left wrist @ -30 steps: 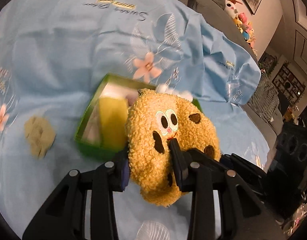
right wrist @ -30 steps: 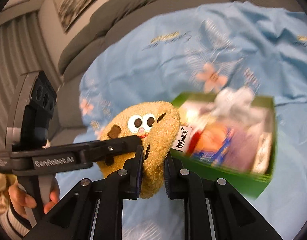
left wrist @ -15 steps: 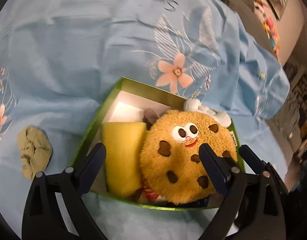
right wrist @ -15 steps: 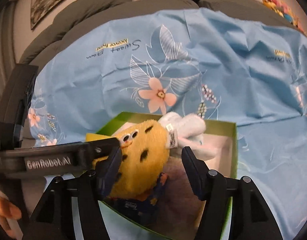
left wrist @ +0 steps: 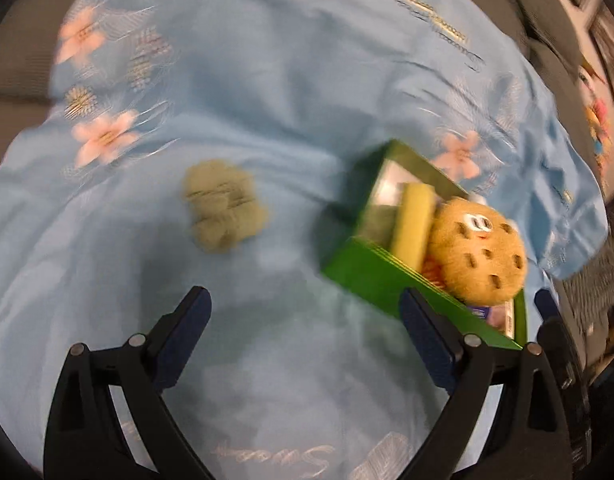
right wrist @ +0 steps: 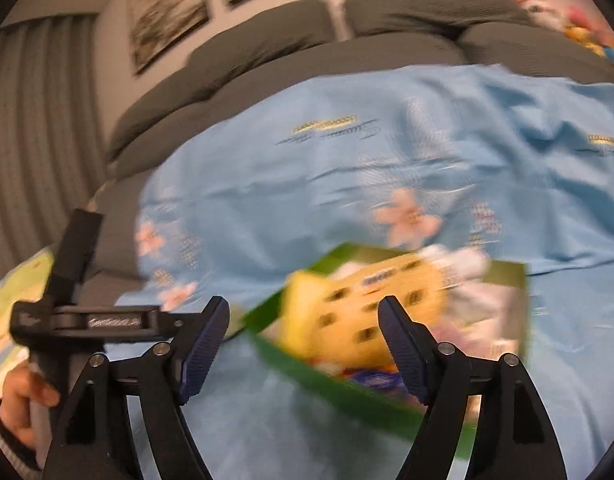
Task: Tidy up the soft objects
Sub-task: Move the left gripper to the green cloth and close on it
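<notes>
We see the cookie plush [left wrist: 477, 250] lying in the green box [left wrist: 371, 280] on the blue sheet [left wrist: 267, 80], its face up, beside an upright yellow pad [left wrist: 413, 224]. The box's long axis runs diagonally toward the sheet's far right. Our left gripper [left wrist: 303, 320] gapes wide and empty; the right gripper [right wrist: 303, 328] is opening, gripping nothing. A green cloth [left wrist: 223, 210] lies apart.

Even indoor light, heavy motion blur, fisheye-warped dark edges.
</notes>
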Demonstrator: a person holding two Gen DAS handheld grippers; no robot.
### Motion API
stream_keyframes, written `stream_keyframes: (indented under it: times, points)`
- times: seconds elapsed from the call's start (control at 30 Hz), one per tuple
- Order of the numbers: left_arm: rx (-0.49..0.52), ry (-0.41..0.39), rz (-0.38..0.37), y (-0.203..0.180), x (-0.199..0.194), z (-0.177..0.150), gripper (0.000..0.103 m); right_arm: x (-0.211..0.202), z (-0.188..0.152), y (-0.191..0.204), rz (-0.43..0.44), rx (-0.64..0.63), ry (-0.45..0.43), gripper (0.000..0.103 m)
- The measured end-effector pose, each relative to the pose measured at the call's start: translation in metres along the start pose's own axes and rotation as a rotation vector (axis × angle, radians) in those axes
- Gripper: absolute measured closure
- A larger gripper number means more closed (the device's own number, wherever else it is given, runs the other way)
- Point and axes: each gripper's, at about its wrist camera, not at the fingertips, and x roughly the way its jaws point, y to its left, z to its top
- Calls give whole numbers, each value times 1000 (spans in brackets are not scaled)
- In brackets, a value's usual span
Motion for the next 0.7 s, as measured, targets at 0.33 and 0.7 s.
stream_keyframes:
  times: [0.33,0.7]
  points:
    - [-140,-66,94,91,-42,5,1,67,-41,88,217,-173,295,26]
    - [-190,-94,126,139,-56,18,1,219,-39,148,60,-234,469,25]
